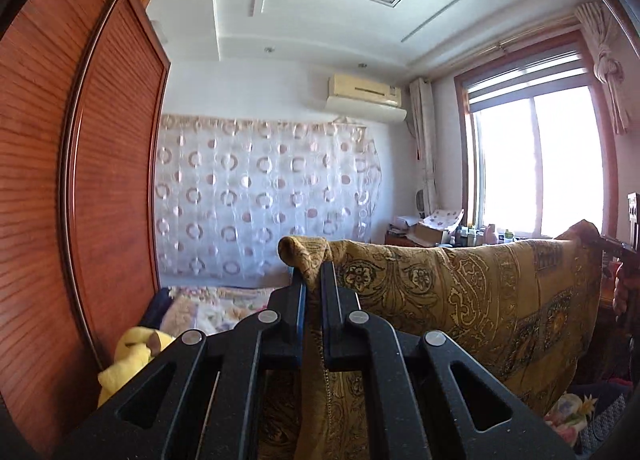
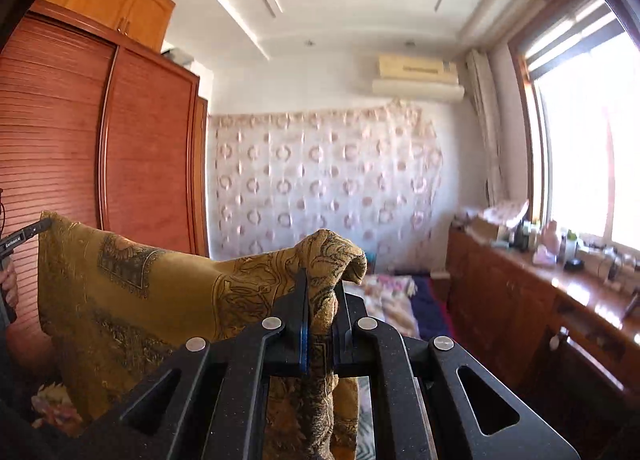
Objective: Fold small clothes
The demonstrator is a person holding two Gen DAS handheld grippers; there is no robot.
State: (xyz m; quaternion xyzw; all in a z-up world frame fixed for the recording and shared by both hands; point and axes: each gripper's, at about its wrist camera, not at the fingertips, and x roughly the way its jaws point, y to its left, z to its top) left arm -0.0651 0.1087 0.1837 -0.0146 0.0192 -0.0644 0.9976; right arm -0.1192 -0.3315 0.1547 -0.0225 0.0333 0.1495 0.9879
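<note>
I hold a mustard-yellow patterned cloth (image 1: 460, 292) up in the air, stretched between my two tongs. My left tongs (image 1: 314, 280) are clamped on one top corner, a knot of fabric bunched above the jaws; my right tongs (image 2: 322, 284) are pinched on the other top corner the same way. The top edge runs nearly level from one grip to the other and the rest hangs down freely in front of me, above the bed (image 1: 224, 300), not resting on anything that I can see.

I judge this to be the spreading step before the first fold. To do it well, I should keep both grips firm, since only a little fabric sits between each pair of jaws and a slip would drop a corner. I should keep the top edge taut but not strained, both corners at one height, so the cloth hangs flat without twist. Then I would lower it onto a bare part of the bed, bottom edge first, clear of the yellow soft toy (image 1: 132, 352) near the wardrobe (image 1: 80, 180), so it lies smooth.
</note>
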